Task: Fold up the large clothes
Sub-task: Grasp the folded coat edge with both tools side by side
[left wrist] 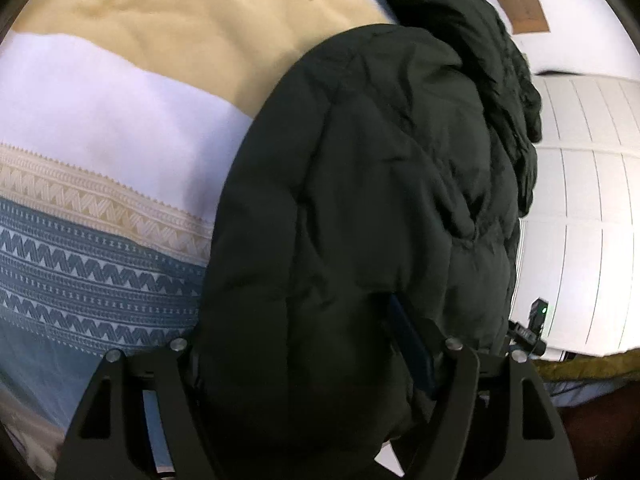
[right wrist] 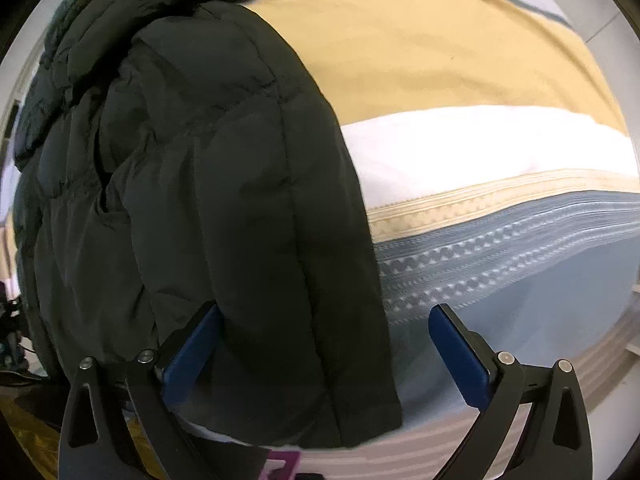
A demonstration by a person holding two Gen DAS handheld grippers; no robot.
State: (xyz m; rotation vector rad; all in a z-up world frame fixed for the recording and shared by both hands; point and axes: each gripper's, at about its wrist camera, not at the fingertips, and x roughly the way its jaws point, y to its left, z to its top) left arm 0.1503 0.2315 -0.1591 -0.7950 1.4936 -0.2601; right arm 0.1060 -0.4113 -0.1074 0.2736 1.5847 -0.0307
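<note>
So the biggest thing here is the bedspread with broad yellow, white and blue zigzag-patterned bands (right wrist: 500, 128), stretching out beyond and to the side of both sets of jaws. On top of it lies the dark green quilted puffer jacket (left wrist: 360, 200), which looks like it's been doubled over lengthwise into 1 long, thick bundle with a fairly straight outer edge.

Right gripper (right wrist: 326, 354): jaws wide, nothing pinched. The jacket's near edge sits between them, up against the left blue pad (right wrist: 192, 356), while the other pad is out over bare blue bedspread. Looks to me like a fresh release or a lineup for a grab, can't say which.

Left gripper (left wrist: 308, 380): the jacket's bulk fills the whole gap between the jaws and hides most of the fingers. Jaws stand wide, but I honestly can't tell if they're pressing the padding or just straddling it.

Progress-wise, I'd guess about halfway: the side fold looks done, the crosswise fold into a compact pile is still left. The far end near the hood looks lumpy and could use tidying.
</note>
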